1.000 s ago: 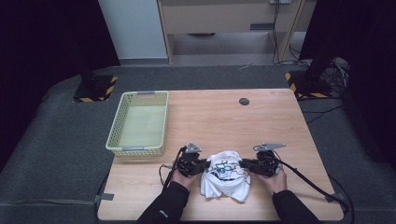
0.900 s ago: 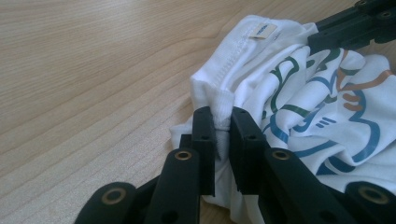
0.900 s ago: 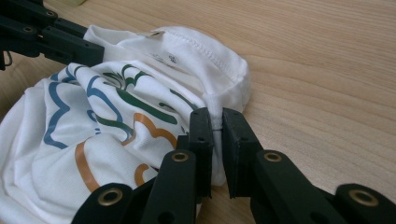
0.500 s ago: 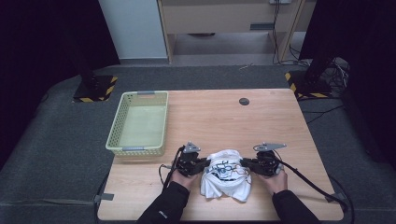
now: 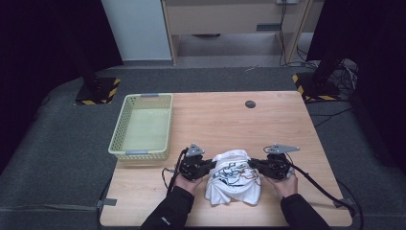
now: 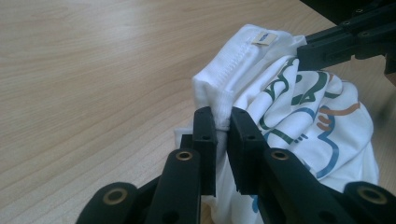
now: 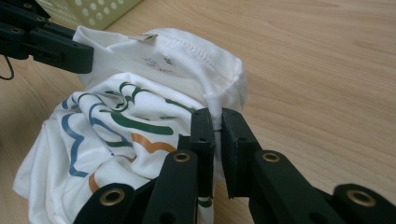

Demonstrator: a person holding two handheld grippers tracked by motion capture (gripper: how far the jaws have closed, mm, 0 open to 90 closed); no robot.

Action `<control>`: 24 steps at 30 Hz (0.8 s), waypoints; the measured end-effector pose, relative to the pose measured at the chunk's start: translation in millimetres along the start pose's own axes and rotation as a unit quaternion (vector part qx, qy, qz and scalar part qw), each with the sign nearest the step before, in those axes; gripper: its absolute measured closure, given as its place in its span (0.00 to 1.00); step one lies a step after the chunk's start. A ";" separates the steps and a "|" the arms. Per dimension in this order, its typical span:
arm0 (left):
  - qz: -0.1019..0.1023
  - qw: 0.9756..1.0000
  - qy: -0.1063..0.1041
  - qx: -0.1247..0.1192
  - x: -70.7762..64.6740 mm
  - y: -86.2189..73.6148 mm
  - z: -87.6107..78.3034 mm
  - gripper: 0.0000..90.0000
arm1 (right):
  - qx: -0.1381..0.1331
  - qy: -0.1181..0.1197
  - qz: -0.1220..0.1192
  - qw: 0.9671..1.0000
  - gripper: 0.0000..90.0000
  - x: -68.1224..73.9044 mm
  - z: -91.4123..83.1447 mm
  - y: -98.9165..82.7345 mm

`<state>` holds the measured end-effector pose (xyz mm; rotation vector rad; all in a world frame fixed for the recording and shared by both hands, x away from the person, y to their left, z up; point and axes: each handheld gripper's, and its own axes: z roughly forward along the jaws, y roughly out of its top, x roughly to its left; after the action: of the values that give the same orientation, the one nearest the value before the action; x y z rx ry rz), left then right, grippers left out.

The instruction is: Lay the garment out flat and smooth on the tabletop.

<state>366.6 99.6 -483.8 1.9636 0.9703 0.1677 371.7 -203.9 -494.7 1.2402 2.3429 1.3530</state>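
A crumpled white T-shirt with green, blue and orange line print lies bunched near the front edge of the wooden table. My left gripper is shut on its left side, pinching a fold of the collar seam between the pads. My right gripper is shut on the right side, clamping the seam of the T-shirt. In the left gripper view my left gripper faces the right gripper's jaw across the cloth. In the right gripper view my right gripper faces the left gripper's jaw.
A pale yellow-green perforated basket stands empty at the table's left edge, just behind my left hand. A small dark round disc sits near the far edge. Cables trail from both grippers toward the front.
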 end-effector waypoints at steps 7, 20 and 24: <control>0.008 1.000 -0.002 -0.017 -6.7 6.2 -8.7 0.92 | -0.021 -0.005 -0.010 1.000 0.93 4.4 -10.9 6.5; 0.022 0.999 -0.006 -0.039 -17.7 17.6 -20.9 0.92 | -0.052 -0.013 -0.021 0.998 0.93 6.6 -30.0 16.8; 0.026 0.999 -0.005 -0.045 -20.3 20.6 -23.9 0.92 | -0.057 -0.013 -0.026 0.998 0.94 8.5 -34.1 19.8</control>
<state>353.3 96.0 -448.9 1.9066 0.8893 0.2267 360.5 -214.8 -457.6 1.1498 2.2290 1.4233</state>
